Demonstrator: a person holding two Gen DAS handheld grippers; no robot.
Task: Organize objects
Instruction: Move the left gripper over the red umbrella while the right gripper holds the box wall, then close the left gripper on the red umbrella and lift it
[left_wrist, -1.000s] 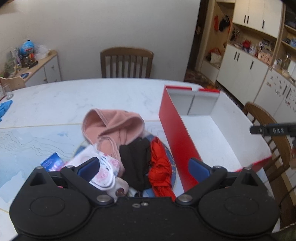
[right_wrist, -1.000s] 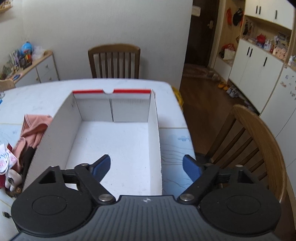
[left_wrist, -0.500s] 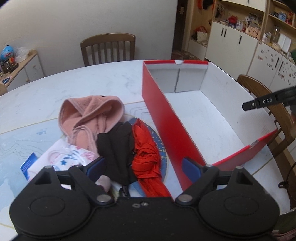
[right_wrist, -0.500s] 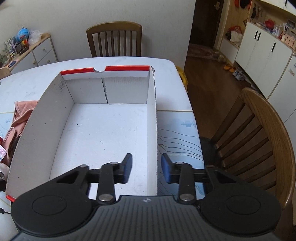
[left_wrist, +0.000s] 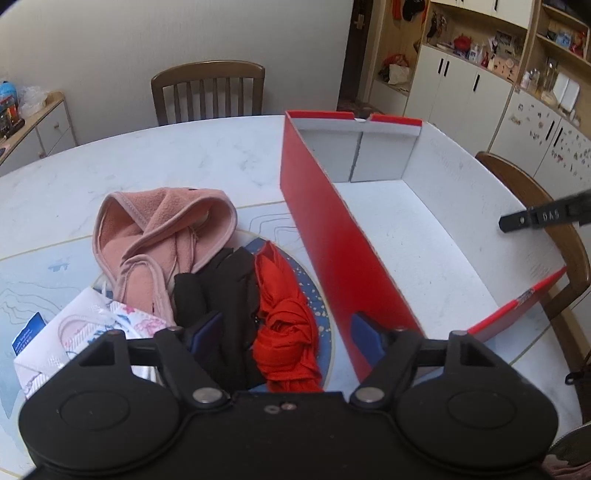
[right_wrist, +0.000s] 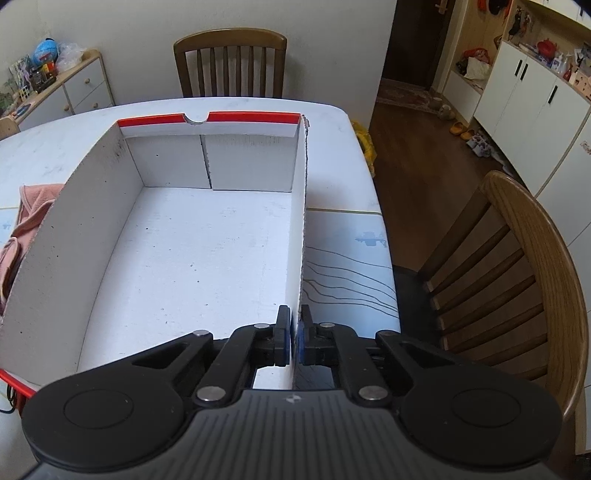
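A red cardboard box (left_wrist: 332, 236) with a white inside stands open and empty on the white table; it also shows in the right wrist view (right_wrist: 74, 229). My right gripper (right_wrist: 294, 338) is shut on the box's right wall near its front corner. My left gripper (left_wrist: 286, 338) is open above a pile of clothes left of the box: a red cloth (left_wrist: 286, 325), a black cloth (left_wrist: 225, 288), a pink fleece garment (left_wrist: 155, 232) and a white patterned cloth (left_wrist: 92, 325). The right gripper's finger (left_wrist: 543, 218) shows at the box's right wall.
The clothes lie on a blue round mat (left_wrist: 314, 291). A blue packet (left_wrist: 27, 332) lies at the left. Wooden chairs stand at the table's far side (left_wrist: 208, 92) and right side (right_wrist: 517, 280). Cabinets (left_wrist: 480, 85) line the right wall.
My right gripper has closed from wide open onto the box's right wall. My left gripper has moved a little closer over the red and black cloths and stays open.
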